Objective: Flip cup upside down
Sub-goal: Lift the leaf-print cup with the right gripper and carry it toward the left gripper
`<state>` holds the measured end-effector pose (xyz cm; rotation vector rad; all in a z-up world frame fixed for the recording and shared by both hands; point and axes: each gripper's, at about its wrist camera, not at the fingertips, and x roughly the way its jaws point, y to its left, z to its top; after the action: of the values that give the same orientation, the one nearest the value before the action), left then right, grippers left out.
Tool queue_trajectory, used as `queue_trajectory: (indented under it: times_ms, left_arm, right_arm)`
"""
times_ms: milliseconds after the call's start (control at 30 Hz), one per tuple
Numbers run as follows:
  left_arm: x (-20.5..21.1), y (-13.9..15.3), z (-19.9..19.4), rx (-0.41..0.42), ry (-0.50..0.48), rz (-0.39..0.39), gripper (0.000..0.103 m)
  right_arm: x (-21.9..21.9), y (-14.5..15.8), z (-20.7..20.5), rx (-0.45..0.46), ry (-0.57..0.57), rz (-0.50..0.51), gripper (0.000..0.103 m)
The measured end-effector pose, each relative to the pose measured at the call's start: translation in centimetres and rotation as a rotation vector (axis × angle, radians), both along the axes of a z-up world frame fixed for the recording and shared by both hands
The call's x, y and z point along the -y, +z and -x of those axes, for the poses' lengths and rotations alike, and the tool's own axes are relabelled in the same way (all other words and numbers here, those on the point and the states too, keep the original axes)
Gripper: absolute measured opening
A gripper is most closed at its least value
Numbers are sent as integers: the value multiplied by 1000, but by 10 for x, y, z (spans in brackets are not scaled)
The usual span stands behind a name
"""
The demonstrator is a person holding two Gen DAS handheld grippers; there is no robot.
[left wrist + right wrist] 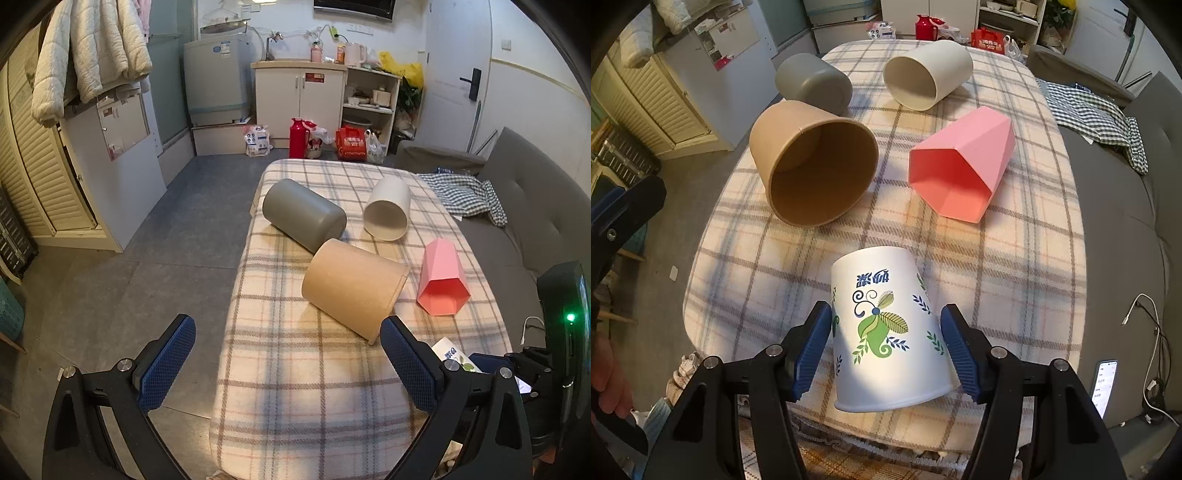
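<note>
My right gripper (886, 350) is shut on a white paper cup with a green leaf print (886, 328); its rim points toward me and its printing reads inverted, just above the plaid cloth. On the cloth lie a tan cup (812, 162) (354, 288), a pink faceted cup (960, 162) (443, 280), a grey cup (812, 81) (303, 214) and a white cup (927, 74) (388, 210), all on their sides. My left gripper (288, 350) is open and empty near the table's front left edge.
The plaid-covered table (314, 387) has a grey sofa (535, 206) with a checked cloth (1097, 114) on its right. A phone (1106, 387) and cable lie on the sofa. Floor, cabinets and a washer lie to the left and beyond.
</note>
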<state>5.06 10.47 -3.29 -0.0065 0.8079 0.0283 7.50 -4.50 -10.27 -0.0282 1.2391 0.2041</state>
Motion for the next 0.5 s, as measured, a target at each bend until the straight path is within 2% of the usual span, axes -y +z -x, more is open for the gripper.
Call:
queue_trajectory:
  times_ms: [133, 200, 300, 500]
  left_arm:
    - [4, 1, -3, -9, 12, -18, 103]
    - [5, 2, -6, -14, 15, -24, 103]
    - [10, 4, -10, -24, 11, -40, 103]
    - [28, 8, -16, -40, -23, -43, 103]
  right_arm:
    - [2, 0, -3, 3, 1, -5, 65]
    - [6, 3, -3, 19, -5, -12, 81]
    - [14, 11, -2, 50, -12, -44, 82]
    - [39, 34, 1, 123, -26, -36, 82]
